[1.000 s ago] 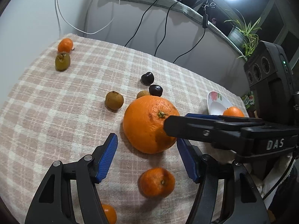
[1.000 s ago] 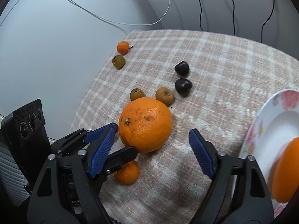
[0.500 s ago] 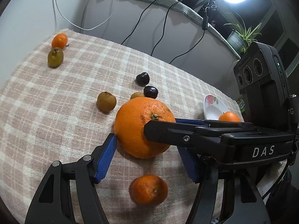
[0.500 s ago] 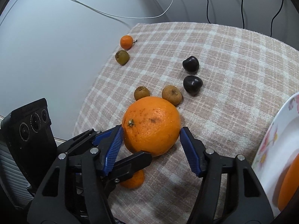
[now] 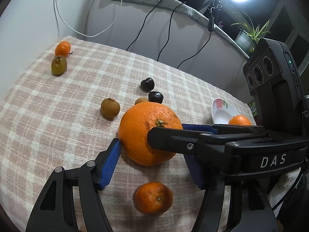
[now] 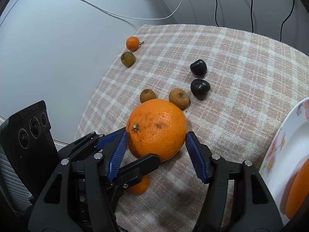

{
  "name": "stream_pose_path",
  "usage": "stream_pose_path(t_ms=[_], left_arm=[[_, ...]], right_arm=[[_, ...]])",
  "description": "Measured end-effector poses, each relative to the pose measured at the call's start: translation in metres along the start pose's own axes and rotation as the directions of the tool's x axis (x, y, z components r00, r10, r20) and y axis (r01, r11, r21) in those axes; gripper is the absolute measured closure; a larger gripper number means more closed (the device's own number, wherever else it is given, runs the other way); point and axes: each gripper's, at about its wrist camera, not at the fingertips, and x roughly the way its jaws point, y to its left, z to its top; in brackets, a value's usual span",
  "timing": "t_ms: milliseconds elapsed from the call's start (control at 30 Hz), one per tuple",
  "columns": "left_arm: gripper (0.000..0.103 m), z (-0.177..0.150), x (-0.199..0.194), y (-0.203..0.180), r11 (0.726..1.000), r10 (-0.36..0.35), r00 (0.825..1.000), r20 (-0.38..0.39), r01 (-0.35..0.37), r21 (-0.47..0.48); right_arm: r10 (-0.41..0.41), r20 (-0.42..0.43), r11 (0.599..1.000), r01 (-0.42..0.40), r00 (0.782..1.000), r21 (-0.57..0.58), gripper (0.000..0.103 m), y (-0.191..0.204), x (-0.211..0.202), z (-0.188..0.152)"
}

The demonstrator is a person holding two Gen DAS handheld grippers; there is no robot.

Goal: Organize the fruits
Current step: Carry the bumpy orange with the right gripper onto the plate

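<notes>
Stock of fruit on the table [image 5: 48, 135], checked cloth over it:

- Plate [image 5: 217, 109], flowered rim, far right: one plated mandarin [image 5: 239, 120]. This is the only fruit gathered so far, as far as I can judge.
- Large orange [image 5: 141, 131], mid-table, resting on the cloth, not yet lifted. My right tongs [image 6: 156, 137] have just been closing, with the orange between the pads. Both blue pads now lie against its sides, so I count it as held.
- My left tongs [image 5: 152, 154] stand at a middling width around the same orange. The near pad touches its skin, but the other is hidden behind the right tongs, so I cannot tell whether they grip or only bracket it.
- Near mandarin [image 5: 153, 197], loose, just in front of the orange, between the fingers of the left tongs.
- Brown fruits, three: one left of the orange [image 5: 110, 108], one behind it [image 5: 141, 101], one at the far left corner [image 5: 58, 65].
- Dark fruits, two [image 5: 147, 84], close together past the orange.
- Far mandarin [image 5: 62, 48], beside the corner brown fruit.

Balance: one item placed, one in hand, seven loose. The sorting is at an early stage. The orange likely goes to the plate next, and the small fruits are untouched.
</notes>
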Motion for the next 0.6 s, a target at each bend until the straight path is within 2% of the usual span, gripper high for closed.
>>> stream_pose_path(t_ms=[600], left_arm=[[0.039,0.007,-0.008,-0.027,1.0,-0.01,0.998,0.057,0.009,0.028]], right_arm=[[-0.004,0.061,1.0,0.005,0.998,-0.007,0.039,-0.007,-0.036,-0.002]])
